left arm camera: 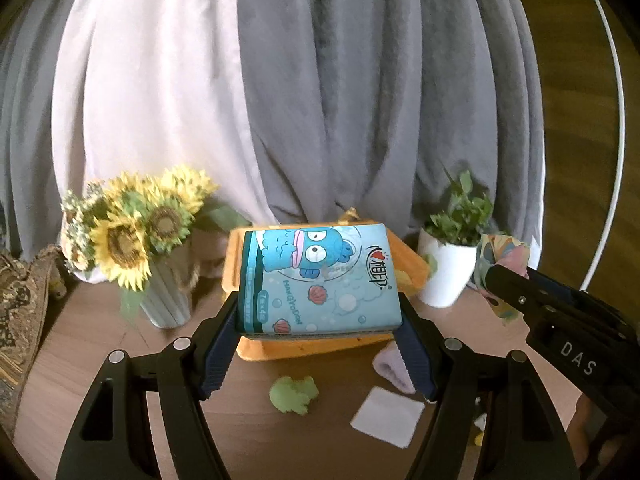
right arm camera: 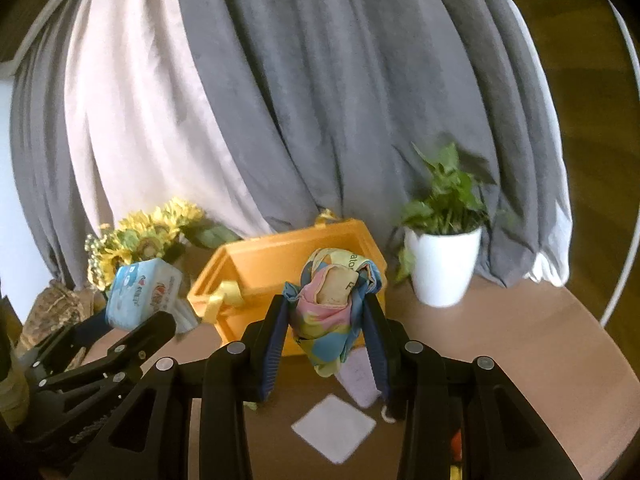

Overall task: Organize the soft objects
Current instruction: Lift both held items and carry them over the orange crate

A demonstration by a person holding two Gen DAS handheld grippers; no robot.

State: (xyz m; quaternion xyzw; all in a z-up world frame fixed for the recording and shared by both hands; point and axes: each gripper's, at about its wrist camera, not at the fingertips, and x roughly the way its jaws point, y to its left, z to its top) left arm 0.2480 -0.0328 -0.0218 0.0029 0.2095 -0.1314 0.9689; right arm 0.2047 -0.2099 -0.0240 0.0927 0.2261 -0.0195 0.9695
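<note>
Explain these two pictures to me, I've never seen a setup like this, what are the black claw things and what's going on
The black claws are hand-held two-finger grippers, one in each of a person's hands, each with a camera looking along its fingers. The left camera shows the left gripper clamped on a blue tissue pack. The right camera shows the right gripper clamped on a bunched colourful cloth. Both hang in front of an orange box on a brown table. Also on the table: sunflowers in a vase, a potted plant, a white square, a pale purple cloth and a small green thing.
</note>
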